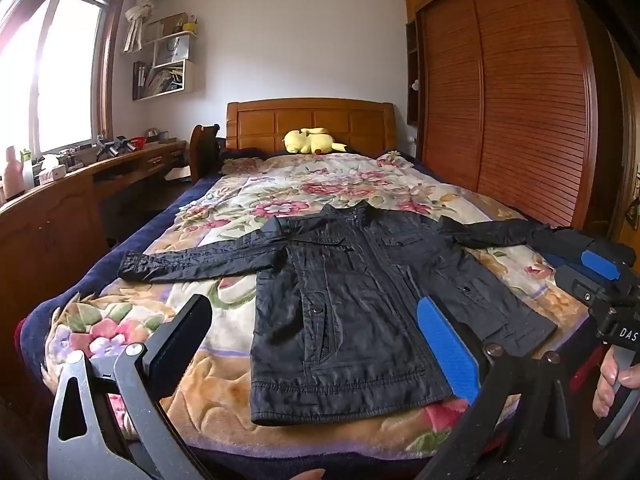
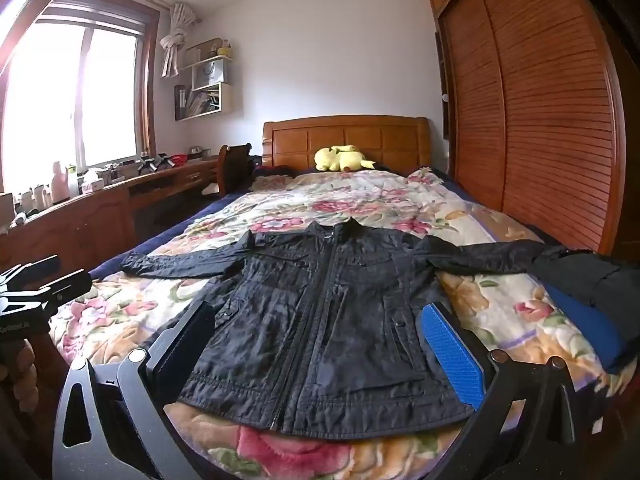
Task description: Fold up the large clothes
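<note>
A dark zip-up jacket (image 1: 360,264) (image 2: 320,280) lies flat and face up on the floral blanket (image 1: 224,216) (image 2: 120,304), both sleeves spread out sideways and its hem toward me. My left gripper (image 1: 312,302) hovers open over the near hem, left of the zip, with nothing between its fingers. My right gripper (image 2: 316,308) also stands open above the hem, roughly centred on the zip, and touches no cloth. In the left wrist view the right gripper (image 1: 600,276) shows at the right edge, held by a hand (image 1: 616,376). The left gripper (image 2: 36,280) appears at the left edge of the right wrist view.
A second dark garment with blue lining (image 2: 592,292) lies at the bed's right edge by the jacket's sleeve end. A yellow plush toy (image 1: 312,140) rests at the wooden headboard (image 1: 312,120). A slatted wardrobe (image 1: 520,100) runs along the right; a cluttered desk (image 1: 80,176) and a chair (image 1: 202,148) stand on the left.
</note>
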Demonstrator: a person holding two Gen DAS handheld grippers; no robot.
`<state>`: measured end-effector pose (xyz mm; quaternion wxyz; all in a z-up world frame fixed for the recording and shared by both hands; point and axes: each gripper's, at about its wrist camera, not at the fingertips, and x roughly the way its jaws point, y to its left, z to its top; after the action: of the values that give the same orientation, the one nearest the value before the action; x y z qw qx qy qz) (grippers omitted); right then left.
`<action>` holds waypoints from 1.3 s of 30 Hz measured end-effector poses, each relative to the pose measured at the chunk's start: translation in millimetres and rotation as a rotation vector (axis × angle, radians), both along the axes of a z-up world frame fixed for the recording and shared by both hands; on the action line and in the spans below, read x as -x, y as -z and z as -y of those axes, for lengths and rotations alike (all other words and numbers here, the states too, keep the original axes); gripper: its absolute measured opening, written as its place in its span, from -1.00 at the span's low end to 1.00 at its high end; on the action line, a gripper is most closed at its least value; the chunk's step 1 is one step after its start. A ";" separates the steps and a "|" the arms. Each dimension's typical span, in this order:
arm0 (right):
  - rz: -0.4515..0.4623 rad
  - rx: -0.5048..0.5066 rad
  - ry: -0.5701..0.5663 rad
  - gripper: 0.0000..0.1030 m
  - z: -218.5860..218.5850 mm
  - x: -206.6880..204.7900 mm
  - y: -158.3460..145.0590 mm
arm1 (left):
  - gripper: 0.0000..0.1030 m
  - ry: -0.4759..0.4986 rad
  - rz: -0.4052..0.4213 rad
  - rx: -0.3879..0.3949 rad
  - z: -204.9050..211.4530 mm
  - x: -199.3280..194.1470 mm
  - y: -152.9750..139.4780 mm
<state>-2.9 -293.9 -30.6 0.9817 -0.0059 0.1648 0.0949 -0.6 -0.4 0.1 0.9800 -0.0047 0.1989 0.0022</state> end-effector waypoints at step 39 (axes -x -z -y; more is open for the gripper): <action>-0.004 -0.008 0.002 1.00 1.5 0.1 1.8 | 1.00 -0.019 0.004 0.007 -1.6 5.7 -2.6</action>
<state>-3.0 -295.4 -32.5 0.9815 -0.0018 0.1665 0.0946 -6.3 1.2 2.7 0.9803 -0.0099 0.1971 0.0109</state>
